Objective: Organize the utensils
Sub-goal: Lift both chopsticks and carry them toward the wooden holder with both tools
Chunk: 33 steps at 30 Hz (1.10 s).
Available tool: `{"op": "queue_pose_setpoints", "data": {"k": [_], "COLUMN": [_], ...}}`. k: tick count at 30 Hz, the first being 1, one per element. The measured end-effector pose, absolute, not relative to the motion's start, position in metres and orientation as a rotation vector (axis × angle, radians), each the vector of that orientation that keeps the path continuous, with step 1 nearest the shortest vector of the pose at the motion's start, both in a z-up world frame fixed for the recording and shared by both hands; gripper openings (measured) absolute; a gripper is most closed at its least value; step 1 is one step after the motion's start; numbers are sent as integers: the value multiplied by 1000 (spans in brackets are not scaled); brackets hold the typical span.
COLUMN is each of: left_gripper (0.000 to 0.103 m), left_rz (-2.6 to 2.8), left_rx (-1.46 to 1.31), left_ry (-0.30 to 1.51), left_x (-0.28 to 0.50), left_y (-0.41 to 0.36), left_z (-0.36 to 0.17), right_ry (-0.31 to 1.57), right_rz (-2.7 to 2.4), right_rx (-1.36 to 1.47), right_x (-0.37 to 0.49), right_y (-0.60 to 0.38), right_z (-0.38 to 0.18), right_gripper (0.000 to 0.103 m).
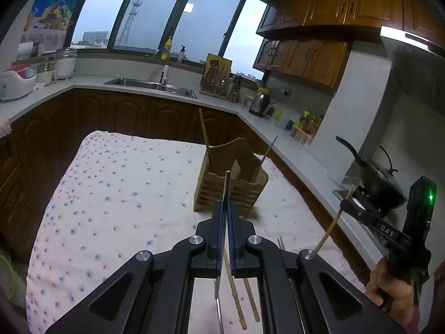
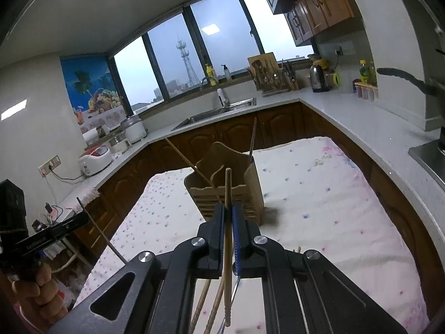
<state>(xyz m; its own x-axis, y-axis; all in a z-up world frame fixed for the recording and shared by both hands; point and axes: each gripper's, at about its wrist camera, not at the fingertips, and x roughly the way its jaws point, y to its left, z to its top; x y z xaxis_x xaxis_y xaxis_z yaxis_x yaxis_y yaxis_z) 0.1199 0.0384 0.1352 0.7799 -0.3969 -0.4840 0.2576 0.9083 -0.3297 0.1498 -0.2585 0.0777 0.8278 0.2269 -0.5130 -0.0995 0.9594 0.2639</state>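
1. Utensils here are chopsticks, headed for the wooden holder [image 1: 232, 186] that stands on the cloth-covered bench [image 1: 125, 194], ahead of both grippers.
2. Left gripper [image 1: 226, 217]: clenched on a thin dark chopstick [image 1: 226, 186], whose tip sticks out past the fingertips towards the holder while its tail hangs down below the jaws.
3. Right gripper [image 2: 228, 217]: clenched on a pale wooden chopstick [image 2: 228, 189], held the same way, tip forward and ribbed end trailing beneath.
4. Already in the holder: one wooden stick [image 1: 205, 136] leaning in the left compartment and one dark stick [image 1: 267, 153] in the right compartment.
5. More chopsticks [image 1: 250, 297] lie loose on the cloth below the grippers, not yet picked up.
6. Deciding relation: each held stick's long axis runs along its gripper, aimed forward and slightly down at the holder, which lies just ahead of both tips. Neither tip looks to be over an opening yet.
7. Both hands appear about equally near; the left faces the holder's front squarely, so I judge it better placed to drop first.
8. Next, each stick likely needs tipping upright above a compartment before release.
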Motion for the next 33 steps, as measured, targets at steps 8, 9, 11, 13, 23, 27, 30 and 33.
{"op": "queue_pose_setpoints", "data": {"k": [8, 9, 11, 13, 23, 27, 30, 33], "left_gripper": [1, 1, 1, 0, 0, 0, 0, 0], "left_rz": [-358, -358, -357, -357, -356, -339, -308, -295], "left_rx": [-252, -253, -255, -257, -250, -251, -264, -277], "left_ry": [560, 559, 556, 552, 513, 543, 594, 675], "left_x": [126, 126, 131, 133, 155, 164, 176, 193], "left_y": [38, 38, 39, 38, 39, 42, 47, 48], "left_z": [139, 140, 141, 142, 154, 141, 125, 103], "right_ry": [558, 557, 555, 551, 518, 517, 528, 539], "right_rz": [180, 180, 180, 180, 188, 190, 191, 190], "right_rx": [233, 233, 234, 233, 219, 221, 229, 243], "right_x": [157, 159, 162, 166, 186, 188, 189, 190], "right_y": [-259, -260, -260, -261, -261, -262, -264, -265], "right_z": [80, 80, 82, 84, 99, 99, 95, 90], "right_gripper": [6, 6, 6, 6, 6, 6, 6, 6]}}
